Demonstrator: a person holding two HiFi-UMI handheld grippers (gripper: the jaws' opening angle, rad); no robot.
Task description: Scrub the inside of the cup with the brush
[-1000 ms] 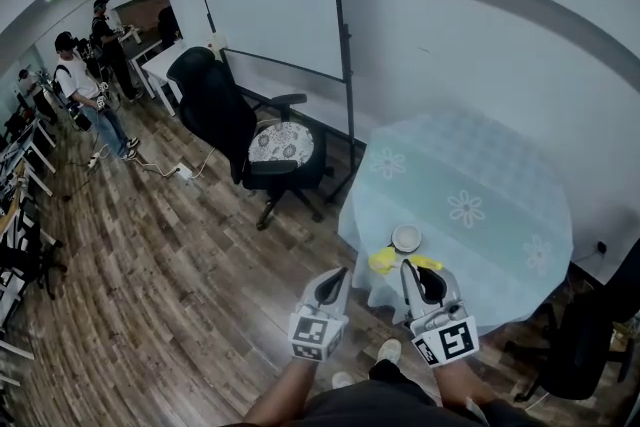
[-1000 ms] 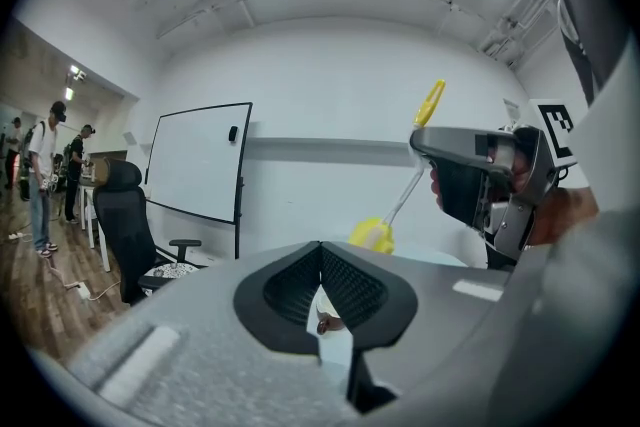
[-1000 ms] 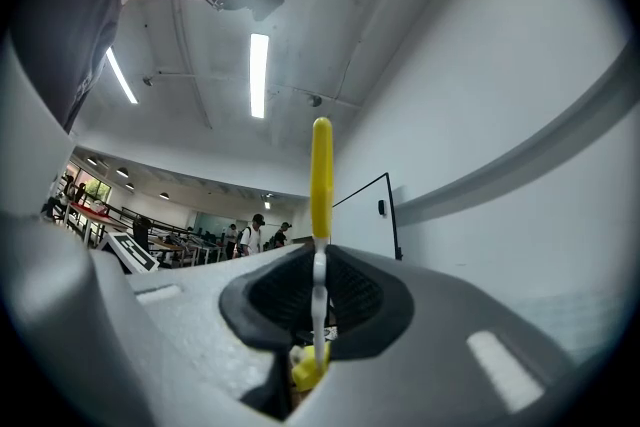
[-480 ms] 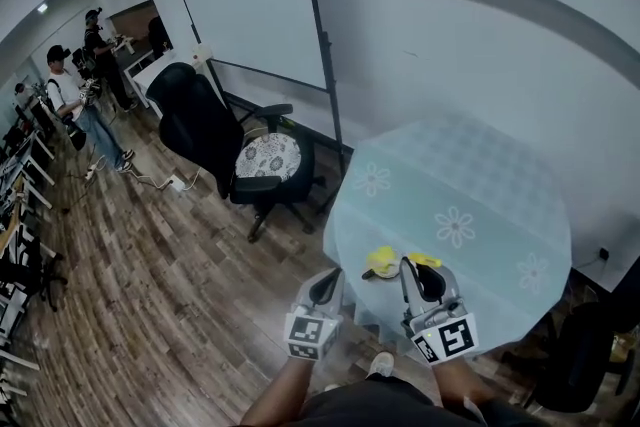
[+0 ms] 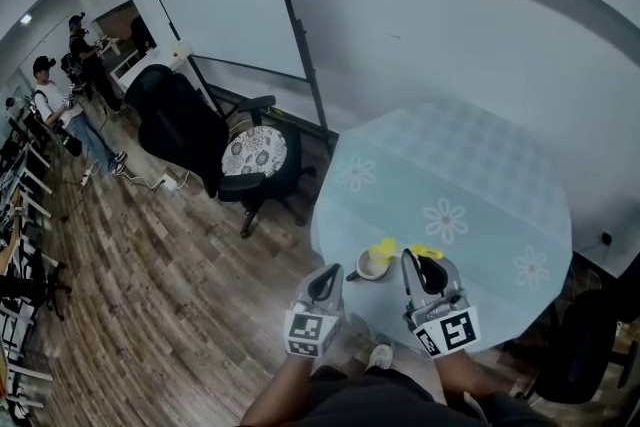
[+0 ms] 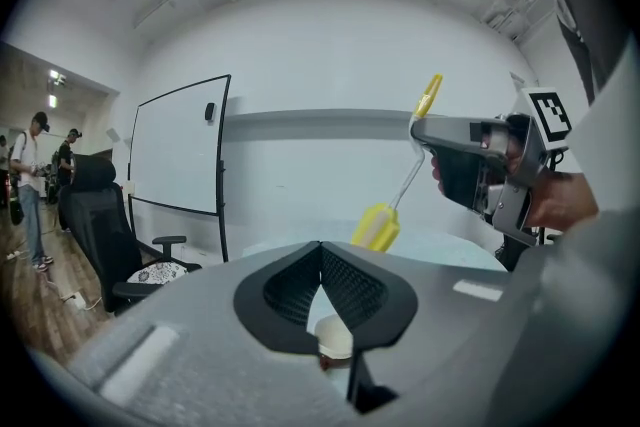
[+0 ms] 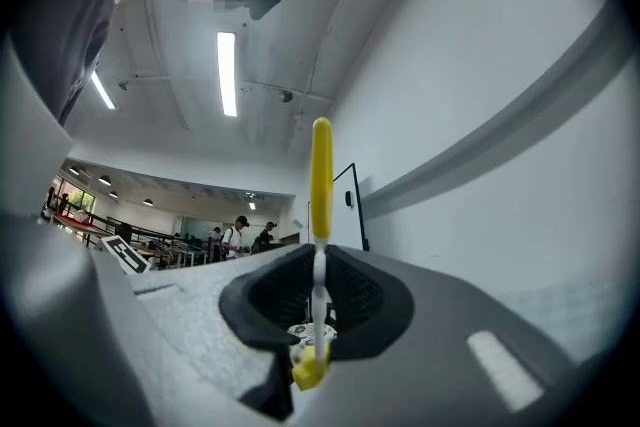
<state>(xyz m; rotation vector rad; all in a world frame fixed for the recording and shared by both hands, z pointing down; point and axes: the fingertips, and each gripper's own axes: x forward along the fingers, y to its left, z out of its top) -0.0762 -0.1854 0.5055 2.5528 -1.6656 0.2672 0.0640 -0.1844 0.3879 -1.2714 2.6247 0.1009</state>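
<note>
Pinching the yellow sponge-headed brush by its stem, our right gripper hangs just right of the small white handled cup. Our left gripper has its 2 jaws pressed together, empty.

The brush has a glossy plastic handle, clear stem and spongy matt head. The cup looks smooth and glossy; the tablecloth at its one o'clock is matt, the floor at nine o'clock wood-grain planks.

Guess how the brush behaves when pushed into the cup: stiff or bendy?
Probably bendy: the brush has a thin stem that may flex sideways. Likely light: the right gripper holds it by that stem alone. Its yellow head looks soft, should squash in the cup.
</note>
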